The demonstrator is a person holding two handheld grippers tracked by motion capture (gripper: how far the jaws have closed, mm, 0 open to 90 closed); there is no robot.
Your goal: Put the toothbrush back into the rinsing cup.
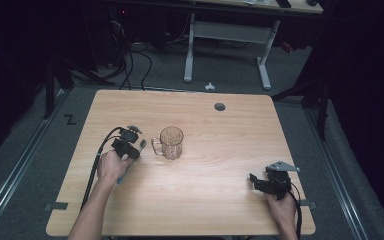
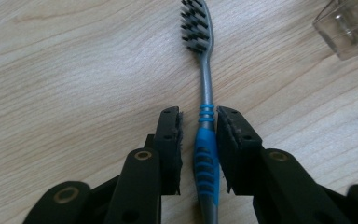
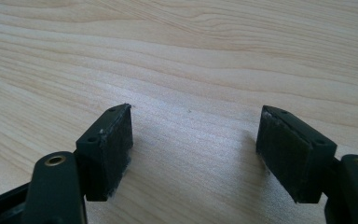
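High view: my left gripper point(image 1: 139, 145) sits low on the table point(image 1: 220, 165), just left of the glass mug point(image 1: 170, 142); my right gripper point(image 1: 260, 181) rests apart near the front right corner. Left gripper view: the jaws stand narrow astride the blue grip of the toothbrush point(image 2: 206, 140), which lies flat; one pad seems to touch, the other shows a gap, so the grasp looks unfinished. Next: close fully, then lift. Right gripper view: jaws wide, nothing between them.
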